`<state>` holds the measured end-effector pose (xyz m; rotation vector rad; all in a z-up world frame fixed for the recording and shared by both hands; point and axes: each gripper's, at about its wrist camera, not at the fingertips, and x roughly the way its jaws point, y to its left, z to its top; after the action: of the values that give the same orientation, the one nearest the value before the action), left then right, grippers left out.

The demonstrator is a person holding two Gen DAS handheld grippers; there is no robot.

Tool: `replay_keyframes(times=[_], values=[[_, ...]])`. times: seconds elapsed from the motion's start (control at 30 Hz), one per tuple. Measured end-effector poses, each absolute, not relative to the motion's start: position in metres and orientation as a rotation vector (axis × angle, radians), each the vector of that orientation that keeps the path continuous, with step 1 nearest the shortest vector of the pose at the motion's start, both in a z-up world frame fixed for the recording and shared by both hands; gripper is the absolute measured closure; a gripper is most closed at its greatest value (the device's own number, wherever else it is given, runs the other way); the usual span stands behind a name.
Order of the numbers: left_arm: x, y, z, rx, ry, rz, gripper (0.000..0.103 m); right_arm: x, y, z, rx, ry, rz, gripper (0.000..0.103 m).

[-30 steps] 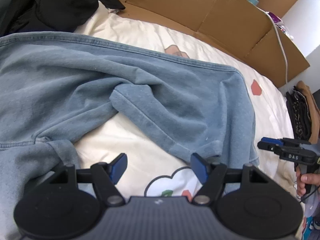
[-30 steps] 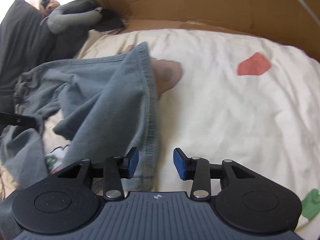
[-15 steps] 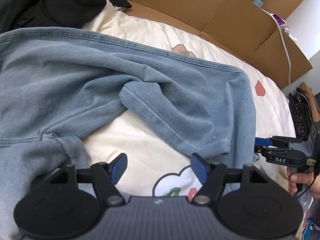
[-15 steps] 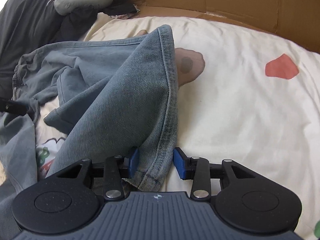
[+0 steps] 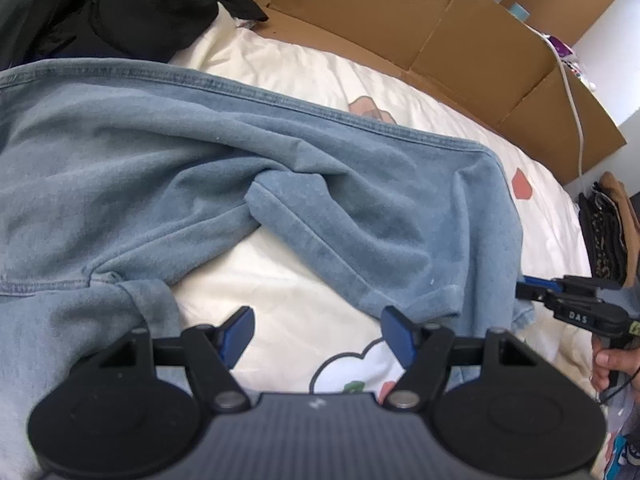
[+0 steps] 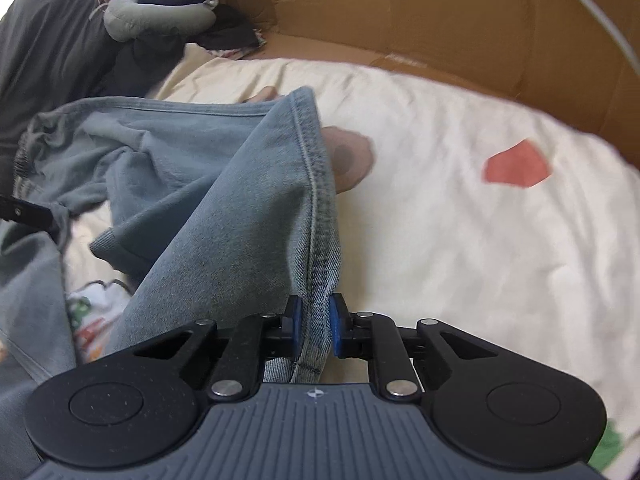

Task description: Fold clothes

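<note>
my right gripper (image 6: 314, 322) jaws, wide a second ago, closing onto jeans (image 6: 240, 216) hem seam; left gripper (image 5: 318, 334) jaws open, empty beside them; fold can start.

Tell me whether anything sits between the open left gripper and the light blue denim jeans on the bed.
Nothing visible does. The left gripper hangs open over bare cream printed bedsheet, with the light blue denim jeans just beyond its fingertips.
</note>
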<state>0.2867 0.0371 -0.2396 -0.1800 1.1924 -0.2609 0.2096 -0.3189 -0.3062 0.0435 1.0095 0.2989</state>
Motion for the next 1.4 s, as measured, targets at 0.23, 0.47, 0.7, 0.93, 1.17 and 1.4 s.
replay_keyframes(times=[0.23,0.47,0.7,0.93,1.17,1.4], values=[[0.293,0.041,-0.240,-0.179,1.181,-0.242,0.031,0.221,-0.351,-0.295,-0.090,1.001,0.221,0.090],[0.306,0.060,-0.244,-0.163,1.161,-0.190,0.031,0.249,-0.374,-0.286,-0.211,0.977,0.166,0.090],[0.311,0.080,-0.249,-0.124,1.150,-0.135,0.031,0.274,-0.383,-0.284,-0.303,0.965,0.131,0.090],[0.316,0.094,-0.254,-0.112,1.145,-0.093,0.031,0.285,-0.387,-0.278,-0.239,0.884,0.095,0.071],[0.315,0.097,-0.254,-0.096,1.138,-0.088,0.031,0.270,-0.414,-0.265,-0.161,0.846,0.009,0.059],[0.313,0.099,-0.261,-0.082,1.148,-0.071,0.031,0.245,-0.441,-0.300,0.017,0.949,-0.048,0.059]])
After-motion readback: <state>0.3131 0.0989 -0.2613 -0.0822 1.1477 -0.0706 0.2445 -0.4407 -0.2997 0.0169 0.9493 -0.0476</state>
